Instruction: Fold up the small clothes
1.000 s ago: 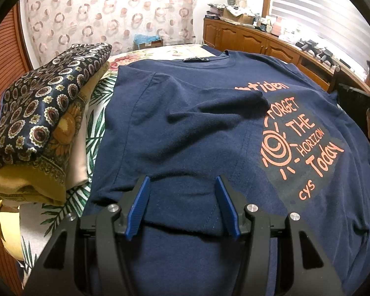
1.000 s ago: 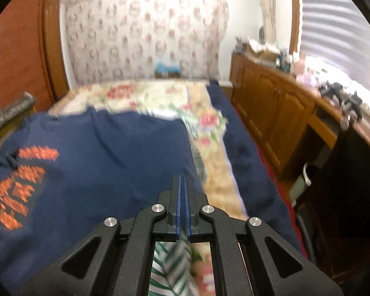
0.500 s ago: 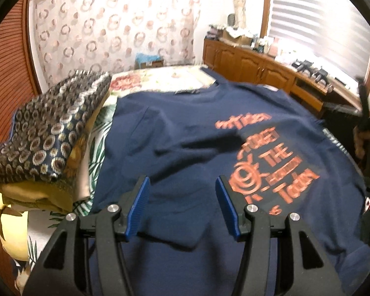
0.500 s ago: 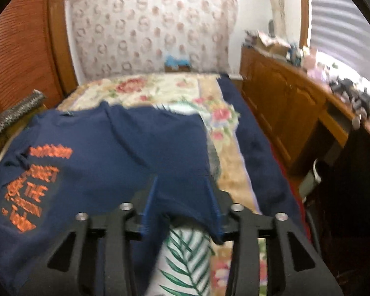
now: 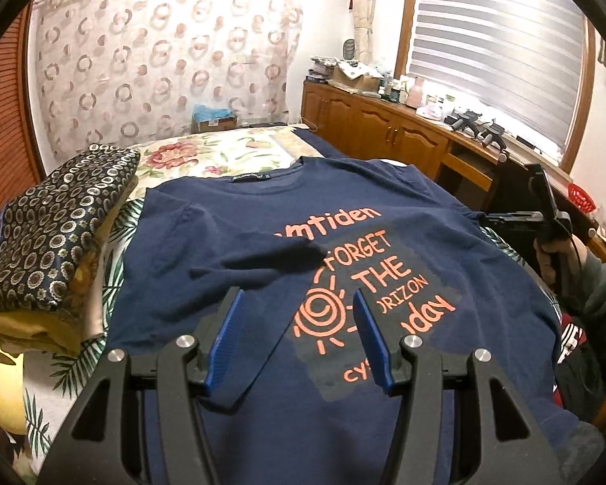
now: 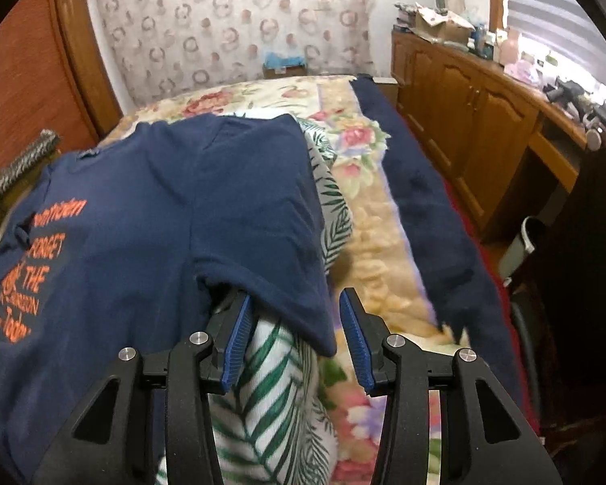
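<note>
Navy T-shirt (image 5: 230, 242): spread print-up on the bed (image 6: 384, 250). Left gripper (image 5: 299, 339): jaws apart, empty, above its folded-in sleeve. Right gripper (image 6: 295, 335): jaws apart, straddling the other sleeve's hem.

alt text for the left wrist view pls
An open left tool hovers over a navy cotton T-shirt with orange lettering, spread flat on a floral bedspread, one sleeve folded inward. A stack of folded patterned fabrics lies at its left.
</note>
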